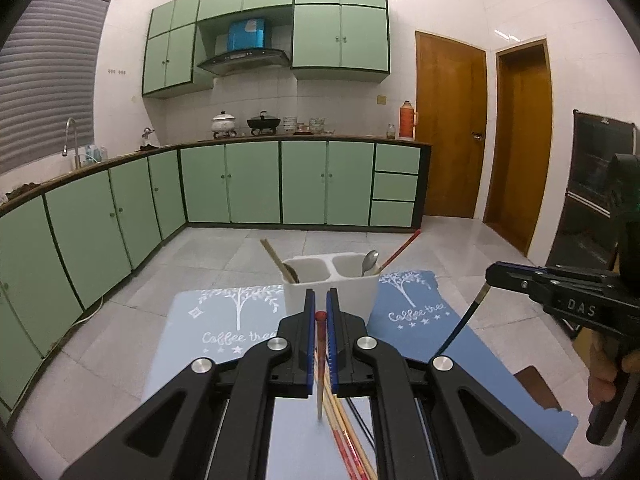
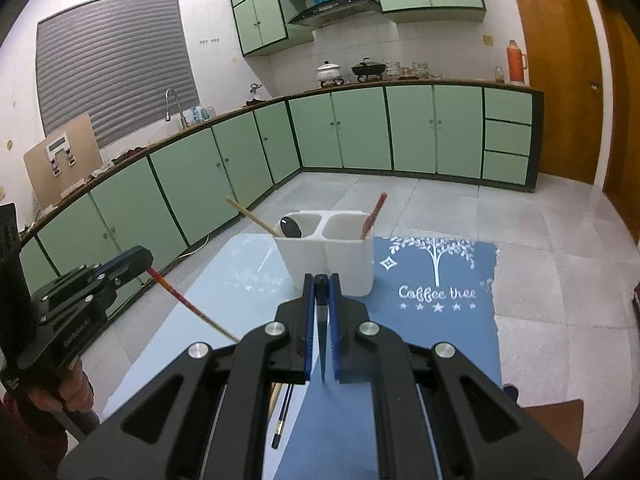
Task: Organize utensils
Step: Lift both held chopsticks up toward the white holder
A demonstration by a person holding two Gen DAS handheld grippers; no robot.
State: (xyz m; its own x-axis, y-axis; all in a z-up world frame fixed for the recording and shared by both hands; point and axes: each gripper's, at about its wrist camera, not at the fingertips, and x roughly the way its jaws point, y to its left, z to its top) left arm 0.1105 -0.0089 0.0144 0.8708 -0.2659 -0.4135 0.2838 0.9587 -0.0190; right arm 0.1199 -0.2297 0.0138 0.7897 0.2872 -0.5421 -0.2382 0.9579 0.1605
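Note:
A white two-compartment utensil holder (image 1: 332, 292) (image 2: 332, 260) stands on two blue "Coffee tree" mats. Its left compartment holds a wooden chopstick (image 1: 276, 258) and a dark spoon (image 2: 291, 227); its right compartment holds a metal spoon (image 1: 369, 263) and a red chopstick (image 1: 400, 250). My left gripper (image 1: 321, 316) is shut on a red-topped chopstick (image 1: 320, 360), held just before the holder. My right gripper (image 2: 321, 280) is shut on a black chopstick (image 2: 322, 332), also seen in the left wrist view (image 1: 464, 320).
More chopsticks (image 1: 348, 440) lie on the light blue mat (image 1: 224, 320) under my left gripper, and a black one (image 2: 282, 416) lies under my right. The darker mat (image 2: 440, 320) lies to the right. Tiled floor and green cabinets (image 1: 240, 184) lie beyond.

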